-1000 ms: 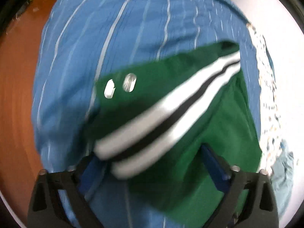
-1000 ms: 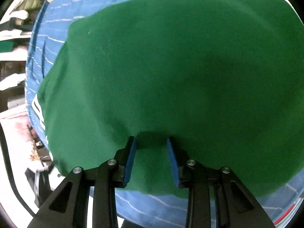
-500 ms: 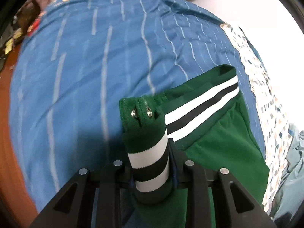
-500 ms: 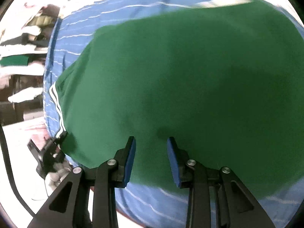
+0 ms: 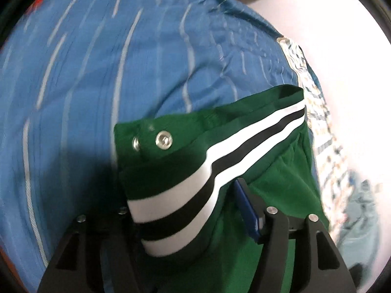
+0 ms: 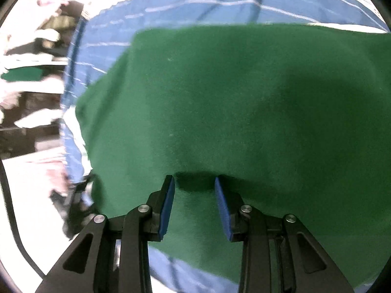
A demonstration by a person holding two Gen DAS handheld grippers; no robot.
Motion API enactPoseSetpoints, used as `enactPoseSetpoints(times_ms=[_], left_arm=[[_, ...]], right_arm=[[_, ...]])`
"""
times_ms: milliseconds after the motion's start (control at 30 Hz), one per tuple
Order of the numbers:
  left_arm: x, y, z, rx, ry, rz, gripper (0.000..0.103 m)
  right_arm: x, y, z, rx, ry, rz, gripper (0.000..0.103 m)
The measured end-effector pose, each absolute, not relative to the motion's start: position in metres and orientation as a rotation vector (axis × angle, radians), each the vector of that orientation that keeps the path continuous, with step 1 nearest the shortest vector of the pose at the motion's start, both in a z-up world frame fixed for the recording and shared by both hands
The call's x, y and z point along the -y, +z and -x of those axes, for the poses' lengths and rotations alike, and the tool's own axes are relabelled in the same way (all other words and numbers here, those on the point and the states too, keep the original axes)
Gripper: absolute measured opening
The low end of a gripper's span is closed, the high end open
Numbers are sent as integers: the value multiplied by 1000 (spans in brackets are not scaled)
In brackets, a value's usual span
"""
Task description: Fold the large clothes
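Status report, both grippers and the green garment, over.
Left gripper open, striped waistband draped between its fingers. Right gripper open, above the green garment on the blue striped bedsheet. Nothing in the way.

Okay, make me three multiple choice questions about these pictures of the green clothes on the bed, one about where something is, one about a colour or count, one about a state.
1. Where does the green garment lie?
A. on the blue striped bedcover
B. on a wooden floor
C. in a basket

2. How many metal eyelets show on the waistband?
A. none
B. two
C. five

3. How stands the right tool?
A. shut on a sock
B. out of view
C. open over the cloth

Key: 1 A, blue cover surrounds the cloth; 2 B, two rings side by side; 3 C, a gap separates its blue pads.
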State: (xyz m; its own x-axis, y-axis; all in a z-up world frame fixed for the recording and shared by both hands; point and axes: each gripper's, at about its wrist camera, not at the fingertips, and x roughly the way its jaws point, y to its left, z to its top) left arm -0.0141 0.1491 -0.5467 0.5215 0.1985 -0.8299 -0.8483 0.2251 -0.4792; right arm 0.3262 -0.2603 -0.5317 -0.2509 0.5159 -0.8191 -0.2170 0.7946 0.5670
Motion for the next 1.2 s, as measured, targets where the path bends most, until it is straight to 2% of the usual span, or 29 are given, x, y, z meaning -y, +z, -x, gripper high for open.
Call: enactPoseSetpoints(times_ms=[33, 67, 200, 367, 433, 533, 733, 900, 1067, 1200], left_arm=[[-147, -539, 4, -741, 839, 1041, 29], [-146, -532, -4, -755, 850, 993, 25], [-141, -504, -16, -760, 854, 891, 23], [-124, -450, -29, -721, 813, 745, 22], [-111, -425, -43, -708, 788, 660, 22], [-83, -382, -67, -668, 721, 524, 22], [-5, -317, -110, -587, 532, 313, 22], [86, -292, -144, -559, 325, 173, 21], [203, -302, -179, -604, 39, 101, 21], [292, -341, -193, -686, -151, 31, 20]], right_arm=[[261, -524, -327, -1670, 718, -241, 36], [263, -515, -328, -1641, 732, -233, 36], [266, -506, -334, -1604, 691, -115, 36], [231, -549, -337, -1691, 584, 98, 36], [222, -546, -334, -1695, 563, 184, 40], [233, -533, -334, -1701, 618, 103, 55], [350, -480, -320, -1624, 633, -234, 55], [464, -455, -304, -1572, 498, -383, 55], [585, -451, -277, -1546, 307, -532, 55], [654, -468, -250, -1556, 167, -560, 55]])
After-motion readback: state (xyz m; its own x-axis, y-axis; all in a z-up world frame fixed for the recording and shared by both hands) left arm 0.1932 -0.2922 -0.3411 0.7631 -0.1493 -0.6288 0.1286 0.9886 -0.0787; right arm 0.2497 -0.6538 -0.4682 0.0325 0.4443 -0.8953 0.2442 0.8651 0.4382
